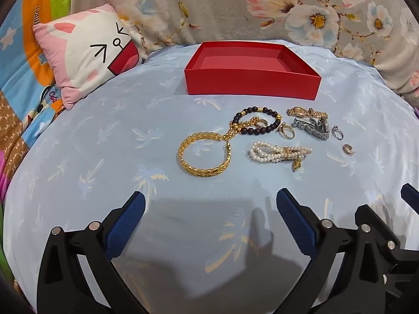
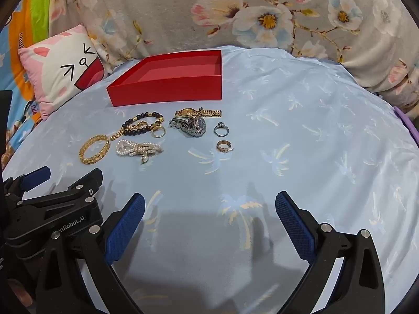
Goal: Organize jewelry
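Note:
An empty red box [image 1: 251, 85] [image 2: 167, 93] sits on a light blue cushion. In front of it lie a gold bangle [image 1: 205, 154] [image 2: 94, 149], a dark bead bracelet [image 1: 258, 123] [image 2: 142, 124], a pearl bracelet [image 1: 279, 153] [image 2: 137, 149], a gold watch [image 1: 306, 112] [image 2: 197, 112], a silver watch [image 1: 311, 128] [image 2: 189, 127] and several rings [image 1: 348, 149] [image 2: 224, 146]. My left gripper [image 1: 209, 209] is open and empty, short of the bangle. My right gripper [image 2: 209, 209] is open and empty, to the right of the left one.
A pink and white cartoon pillow [image 1: 86, 52] [image 2: 60, 70] leans at the back left. A grey floral blanket [image 1: 262, 7] [image 2: 235, 13] runs behind the cushion. Colourful bedding [image 1: 21, 78] lies at the left.

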A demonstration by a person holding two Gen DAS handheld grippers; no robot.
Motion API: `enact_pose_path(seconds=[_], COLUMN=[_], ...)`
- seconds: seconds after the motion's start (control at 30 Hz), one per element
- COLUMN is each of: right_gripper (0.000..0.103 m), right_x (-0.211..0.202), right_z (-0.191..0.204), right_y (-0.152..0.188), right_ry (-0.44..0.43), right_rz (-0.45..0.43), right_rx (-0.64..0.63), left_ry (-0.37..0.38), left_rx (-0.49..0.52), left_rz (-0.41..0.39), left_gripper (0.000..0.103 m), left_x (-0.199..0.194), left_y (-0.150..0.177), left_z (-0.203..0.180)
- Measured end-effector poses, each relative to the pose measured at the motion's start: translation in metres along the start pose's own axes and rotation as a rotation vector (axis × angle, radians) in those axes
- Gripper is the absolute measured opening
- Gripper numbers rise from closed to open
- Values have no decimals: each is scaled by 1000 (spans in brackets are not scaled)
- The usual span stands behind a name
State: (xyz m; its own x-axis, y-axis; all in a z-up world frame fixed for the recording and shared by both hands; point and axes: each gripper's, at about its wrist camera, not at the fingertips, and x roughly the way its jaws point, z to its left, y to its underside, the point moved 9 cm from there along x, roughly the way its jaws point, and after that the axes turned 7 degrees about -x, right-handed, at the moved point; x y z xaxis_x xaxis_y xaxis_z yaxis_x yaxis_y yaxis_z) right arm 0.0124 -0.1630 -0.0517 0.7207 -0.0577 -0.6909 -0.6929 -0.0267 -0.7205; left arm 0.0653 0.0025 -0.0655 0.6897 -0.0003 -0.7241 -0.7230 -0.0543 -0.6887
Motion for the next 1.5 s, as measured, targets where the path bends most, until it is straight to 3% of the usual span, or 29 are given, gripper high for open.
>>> enact_pose_path(seconds=[0.13,0.33,1.5], right_gripper=[98,98,98], right_x=[-2,-5,-3], right_z=[0,-2,0], right_y=[-2,-3,-2], right_ry=[11,13,26], right_rz=[-16,-18,-15], right_rx=[-10,-6,-20], left_ry=[-4,-10,-8], left_rx=[8,10,4], left_rz=[-51,-66,-72], left_gripper=[97,96,95], left_x=[-13,-15,-11], left_y=[-6,-5,-8], left_z=[1,-1,2])
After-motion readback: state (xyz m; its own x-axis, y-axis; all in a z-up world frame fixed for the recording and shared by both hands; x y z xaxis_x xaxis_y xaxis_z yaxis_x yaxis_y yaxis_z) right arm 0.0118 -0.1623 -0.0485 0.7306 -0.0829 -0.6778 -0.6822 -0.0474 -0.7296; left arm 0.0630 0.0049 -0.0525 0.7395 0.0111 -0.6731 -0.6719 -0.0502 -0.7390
